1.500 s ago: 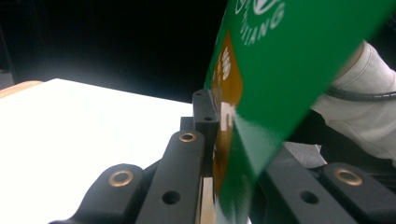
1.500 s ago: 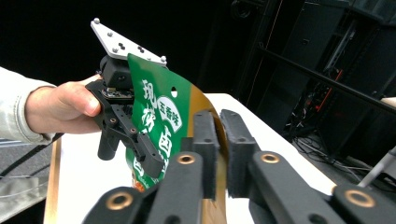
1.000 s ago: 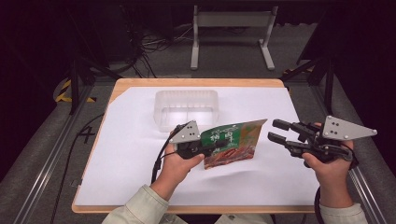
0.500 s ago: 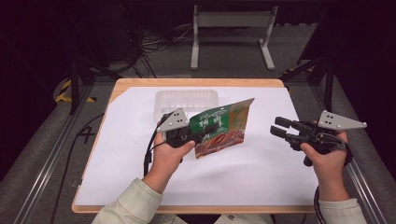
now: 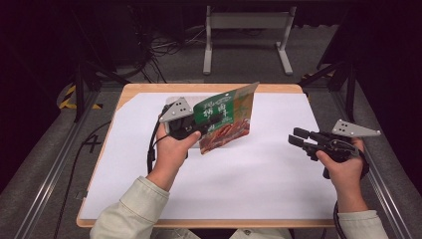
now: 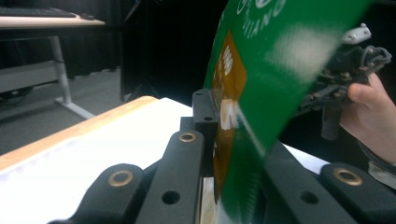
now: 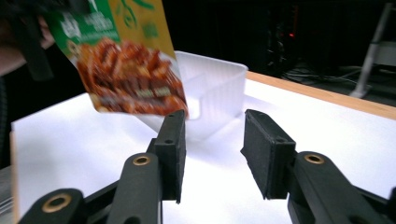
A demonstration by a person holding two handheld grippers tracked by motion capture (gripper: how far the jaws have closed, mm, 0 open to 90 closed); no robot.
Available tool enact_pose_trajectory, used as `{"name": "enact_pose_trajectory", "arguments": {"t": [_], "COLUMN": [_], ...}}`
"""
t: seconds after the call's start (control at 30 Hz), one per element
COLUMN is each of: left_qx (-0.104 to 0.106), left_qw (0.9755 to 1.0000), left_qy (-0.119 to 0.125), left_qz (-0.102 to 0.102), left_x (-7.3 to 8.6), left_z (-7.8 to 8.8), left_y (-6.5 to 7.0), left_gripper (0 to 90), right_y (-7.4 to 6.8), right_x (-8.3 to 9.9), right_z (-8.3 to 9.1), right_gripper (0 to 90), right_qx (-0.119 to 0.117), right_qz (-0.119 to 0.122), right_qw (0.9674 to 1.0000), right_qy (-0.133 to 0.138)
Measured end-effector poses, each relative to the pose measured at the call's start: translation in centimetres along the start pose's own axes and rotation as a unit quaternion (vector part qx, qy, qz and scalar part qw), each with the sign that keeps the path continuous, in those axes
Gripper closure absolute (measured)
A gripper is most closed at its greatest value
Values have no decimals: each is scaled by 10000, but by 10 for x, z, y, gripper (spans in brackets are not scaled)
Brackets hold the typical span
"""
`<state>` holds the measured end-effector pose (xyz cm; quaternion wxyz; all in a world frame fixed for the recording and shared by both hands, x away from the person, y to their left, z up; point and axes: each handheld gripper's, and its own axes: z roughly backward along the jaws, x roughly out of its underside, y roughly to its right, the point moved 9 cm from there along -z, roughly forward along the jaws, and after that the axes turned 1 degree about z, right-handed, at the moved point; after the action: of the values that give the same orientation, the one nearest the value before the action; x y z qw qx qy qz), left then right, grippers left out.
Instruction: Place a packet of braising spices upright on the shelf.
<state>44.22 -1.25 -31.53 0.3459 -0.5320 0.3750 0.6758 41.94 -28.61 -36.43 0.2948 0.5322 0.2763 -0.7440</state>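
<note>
Flat green foil snack pouch (image 5: 226,119) with orange panel and reddish-brown food photo, tilted upright above white table sheet (image 5: 259,174), pinched by left gripper (image 5: 201,127), clear plastic tray (image 7: 212,91) behind, right gripper (image 5: 297,139) well apart, jaws spread on nothing, just been closing

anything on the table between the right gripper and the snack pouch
No, just bare white sheet between the right gripper and the snack pouch, seen in the high view.

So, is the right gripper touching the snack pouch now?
Apart. In the high view the right gripper sits well to the right of the snack pouch, with bare white table cover between them; the left gripper holds the pouch.
</note>
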Motion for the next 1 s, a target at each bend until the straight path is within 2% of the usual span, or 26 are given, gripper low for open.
{"name": "enact_pose_trajectory", "arguments": {"t": [0.3, 0.43, 0.53, 0.6, 0.87, 1.0], "left_qx": [-297, -516, -742, -825, -1036, -1067], "left_qw": [9995, 9984, 9967, 9960, 9940, 9937], "left_qy": [135, 228, 298, 319, 345, 350], "left_qz": [-36, -32, -139, -132, -14, 37], "left_x": [-19, -25, -30, -32, -39, -42], "left_z": [4, 5, 4, 2, -4, -7], "left_y": [-19, -28, -35, -39, -57, -63], "left_gripper": [889, 888, 889, 889, 889, 888], "right_y": [19, 20, 20, 21, 22, 21], "right_x": [20, 22, 23, 24, 27, 28], "right_z": [-6, -9, -11, -12, -11, -9], "right_gripper": [574, 557, 548, 548, 548, 548], "right_qx": [251, 254, 263, 261, 283, 300], "right_qz": [-151, -182, -199, -210, -244, -258], "right_qw": [9993, 9992, 9991, 9990, 9988, 9987], "right_qy": [-236, -260, -277, -291, -331, -335]}}
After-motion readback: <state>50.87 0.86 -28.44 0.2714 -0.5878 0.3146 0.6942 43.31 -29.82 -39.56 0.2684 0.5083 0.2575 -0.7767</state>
